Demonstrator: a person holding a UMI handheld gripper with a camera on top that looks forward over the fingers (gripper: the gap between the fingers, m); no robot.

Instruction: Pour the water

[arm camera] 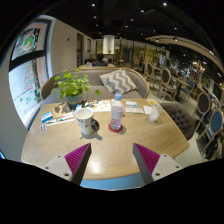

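Magenta-padded tongs [110, 160] wide, empty; clear plastic bottle [117, 112] far across round wooden desk [60, 145]; may topple if clipped.

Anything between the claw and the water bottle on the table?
No. In the gripper view, only bare tabletop lies between the open claw and the water bottle; the mug stands off beside it.

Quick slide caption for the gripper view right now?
Open gripper hovers at the wooden table edge, water bottle and metal cup standing beyond its fingers.
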